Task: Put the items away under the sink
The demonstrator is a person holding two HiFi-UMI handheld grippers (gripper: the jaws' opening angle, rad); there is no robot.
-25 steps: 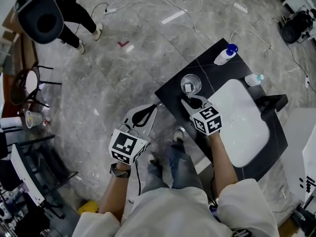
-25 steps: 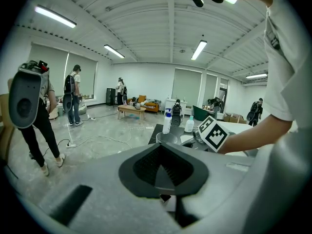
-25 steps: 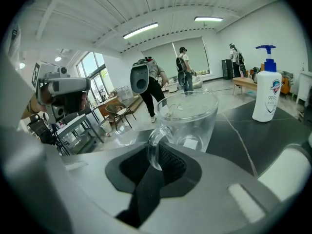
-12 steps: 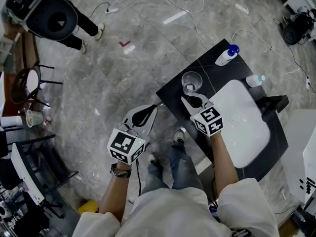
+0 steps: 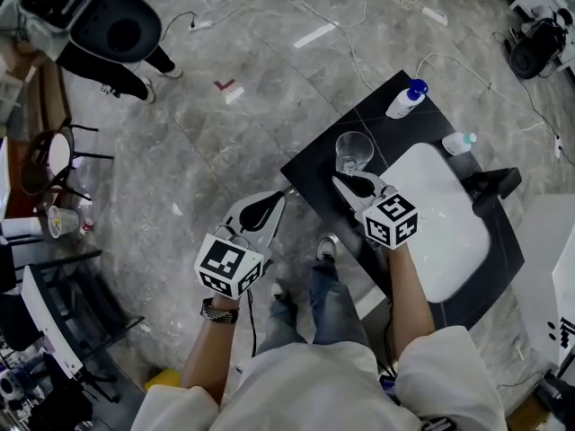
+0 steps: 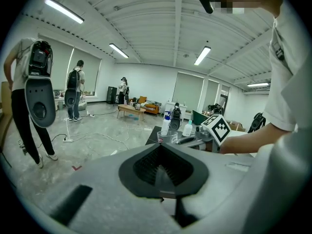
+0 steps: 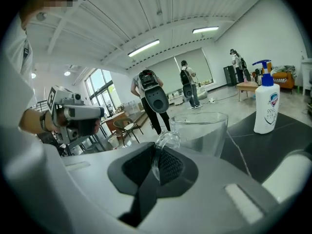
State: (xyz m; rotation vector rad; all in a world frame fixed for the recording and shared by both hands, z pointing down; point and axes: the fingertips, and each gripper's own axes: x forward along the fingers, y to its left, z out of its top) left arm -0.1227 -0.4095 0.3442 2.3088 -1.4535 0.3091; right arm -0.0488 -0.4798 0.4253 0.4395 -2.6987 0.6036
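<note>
A clear glass mug (image 5: 354, 151) stands near the left corner of the black counter (image 5: 310, 171), beside the white sink basin (image 5: 449, 232). My right gripper (image 5: 344, 181) is shut on the mug's glass handle; in the right gripper view that handle (image 7: 165, 141) sits between the jaws of the right gripper (image 7: 156, 165), with the mug's body (image 7: 202, 130) just beyond. My left gripper (image 5: 280, 196) hangs off the counter's left side over the floor, shut and holding nothing. A blue-capped pump bottle (image 5: 406, 99) and a small bottle (image 5: 460, 143) stand at the counter's far end.
A black faucet (image 5: 492, 187) sits at the basin's right side. The person's legs and shoes (image 5: 323, 245) are against the counter front. Another person (image 5: 117, 34) stands at far left, near a chair (image 5: 49, 155). Cables (image 5: 359, 61) run across the grey floor.
The right gripper and the glass mug have shifted slightly toward the far end of the counter. The left gripper has stayed put. The person at far left has walked on.
</note>
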